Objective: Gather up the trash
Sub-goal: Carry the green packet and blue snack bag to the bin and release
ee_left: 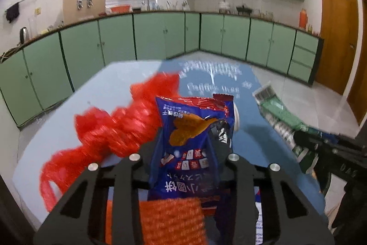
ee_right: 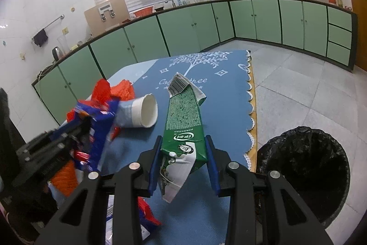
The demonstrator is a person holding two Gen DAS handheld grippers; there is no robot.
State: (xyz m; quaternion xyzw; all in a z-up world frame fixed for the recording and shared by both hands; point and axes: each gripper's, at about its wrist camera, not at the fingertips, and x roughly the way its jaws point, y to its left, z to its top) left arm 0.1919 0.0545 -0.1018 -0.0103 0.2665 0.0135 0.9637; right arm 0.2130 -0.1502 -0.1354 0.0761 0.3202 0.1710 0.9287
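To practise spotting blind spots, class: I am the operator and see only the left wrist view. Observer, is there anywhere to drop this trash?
Observer: Yes. A bin with a black liner stands on the floor beside the scalloped edge of the table.
Operator: What is the white thing behind my blue snack packet?
Observer: A paper cup lying on its side, its mouth open towards the right wrist camera.
Operator: Does the right gripper really hold the green carton?
Observer: Yes. Its jaws press on both sides of the carton's lower end.
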